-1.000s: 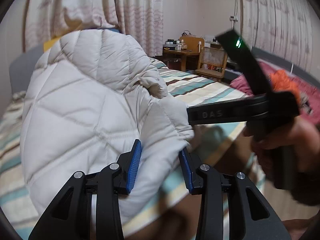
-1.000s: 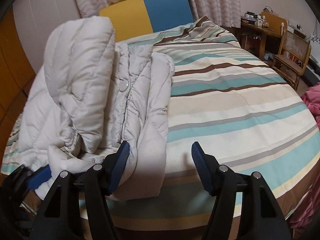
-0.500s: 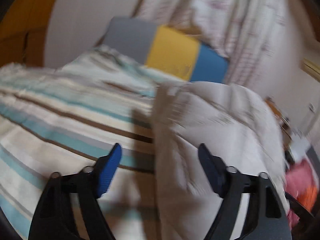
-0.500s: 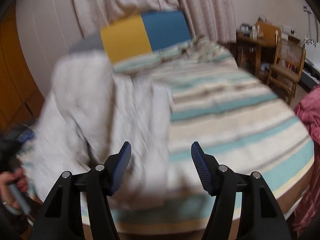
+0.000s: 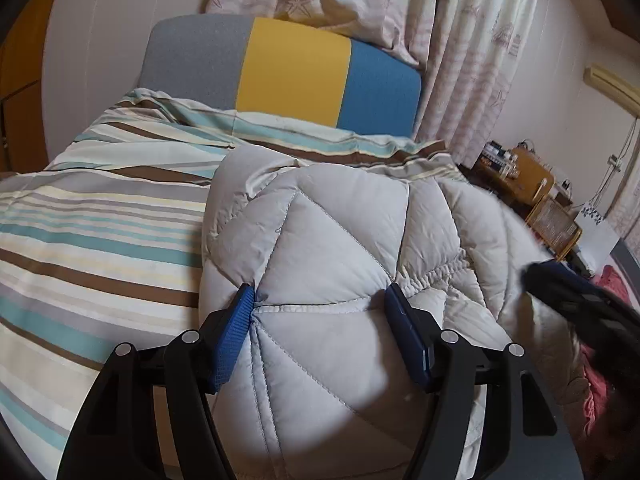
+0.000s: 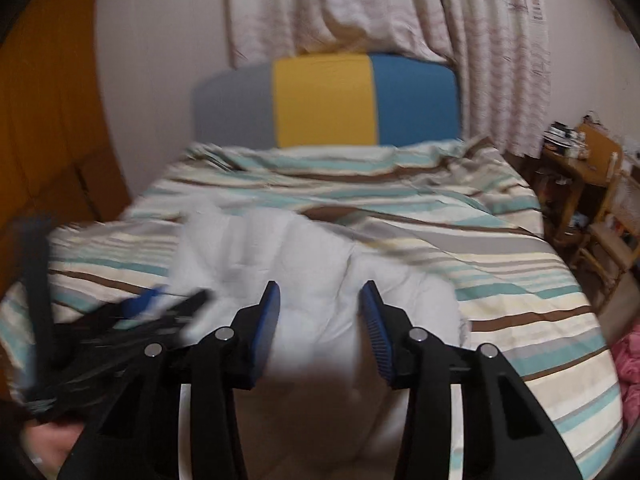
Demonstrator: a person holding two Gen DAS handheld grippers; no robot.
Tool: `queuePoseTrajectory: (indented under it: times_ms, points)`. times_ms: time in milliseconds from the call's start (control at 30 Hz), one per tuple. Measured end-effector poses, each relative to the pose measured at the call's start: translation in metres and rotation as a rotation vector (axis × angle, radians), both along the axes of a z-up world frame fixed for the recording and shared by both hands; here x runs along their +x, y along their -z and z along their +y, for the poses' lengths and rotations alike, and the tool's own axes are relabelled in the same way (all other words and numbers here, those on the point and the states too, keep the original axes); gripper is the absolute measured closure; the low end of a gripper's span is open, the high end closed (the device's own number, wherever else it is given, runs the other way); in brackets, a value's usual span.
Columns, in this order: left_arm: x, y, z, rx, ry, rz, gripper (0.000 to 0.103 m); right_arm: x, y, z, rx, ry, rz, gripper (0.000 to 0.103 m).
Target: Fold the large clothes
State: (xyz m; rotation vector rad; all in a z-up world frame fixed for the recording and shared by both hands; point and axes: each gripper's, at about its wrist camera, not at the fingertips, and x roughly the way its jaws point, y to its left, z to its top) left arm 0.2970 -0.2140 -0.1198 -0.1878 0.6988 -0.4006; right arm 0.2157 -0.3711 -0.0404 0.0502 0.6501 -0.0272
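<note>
Jacket point(image 5: 344, 280) lies bundled at bed point(image 5: 100, 240) near edge. Left tool point(image 5: 320, 312) wide, astride puffy fold, grip uncertain. Right tool point(image 6: 320, 312) narrower, just closing over jacket, contact blurred. Should pinch seams evenly, lift both together.

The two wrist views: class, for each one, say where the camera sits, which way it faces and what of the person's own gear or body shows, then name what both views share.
Left wrist view: sits behind the left gripper, facing the headboard over the quilted jacket; its pads flank the jacket bundle, and the right gripper blurs past at right.
Right wrist view: sits behind the right gripper, facing the same headboard; jacket lies between its jaws, which have just been closing; the left gripper shows blurred at left.
Shared: jacket, striped bedding, headboard, curtains.
</note>
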Motion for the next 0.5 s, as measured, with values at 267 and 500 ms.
queuePoseTrajectory:
  times_ms: [267, 500]
  points:
    - [0.032, -0.001, -0.043, 0.154, 0.019, 0.03, 0.03, 0.039, 0.066, -0.066, 0.054, 0.113, 0.104, 0.064]
    - [0.057, 0.032, -0.07, 0.234, 0.046, 0.055, 0.017, 0.055, 0.094, -0.092, 0.073, 0.129, 0.142, 0.064]
